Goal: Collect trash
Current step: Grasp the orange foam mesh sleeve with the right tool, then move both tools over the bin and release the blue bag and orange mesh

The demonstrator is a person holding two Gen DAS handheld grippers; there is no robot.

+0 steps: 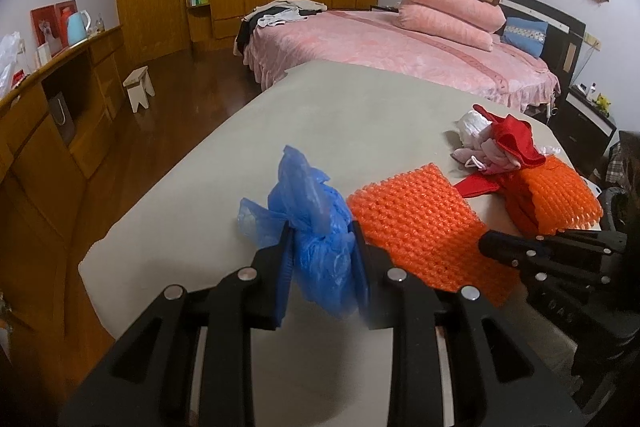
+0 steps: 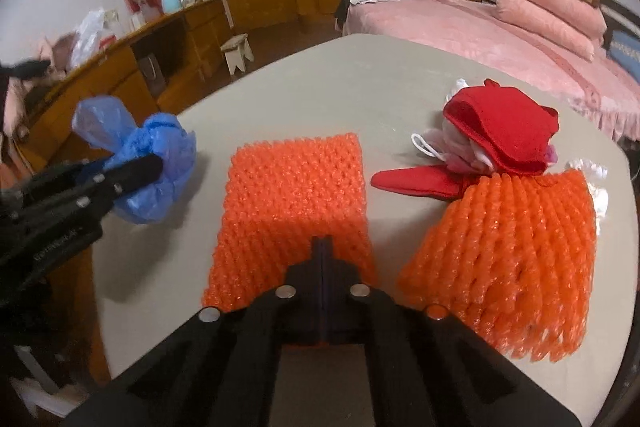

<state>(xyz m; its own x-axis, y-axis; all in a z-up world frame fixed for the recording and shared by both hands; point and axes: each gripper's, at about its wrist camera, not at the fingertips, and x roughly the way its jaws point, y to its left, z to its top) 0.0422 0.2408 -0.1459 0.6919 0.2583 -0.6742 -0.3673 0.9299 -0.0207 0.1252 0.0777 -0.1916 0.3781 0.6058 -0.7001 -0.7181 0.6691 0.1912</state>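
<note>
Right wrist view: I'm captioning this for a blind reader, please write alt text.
The shut right gripper pinches the near edge of a flat orange foam net on a grey table. At left, the left gripper holds a crumpled blue plastic bag; at right lie another orange foam net and red cloth.

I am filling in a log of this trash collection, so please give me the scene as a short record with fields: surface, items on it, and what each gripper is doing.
surface: grey table in a bedroom
left gripper: shut on blue plastic bag, bag bunched between the fingers
right gripper: shut, tips at near edge of flat orange foam net; a grip on it cannot be told
other items: second orange foam net, red cloth, white and pink scraps under the cloth
</note>
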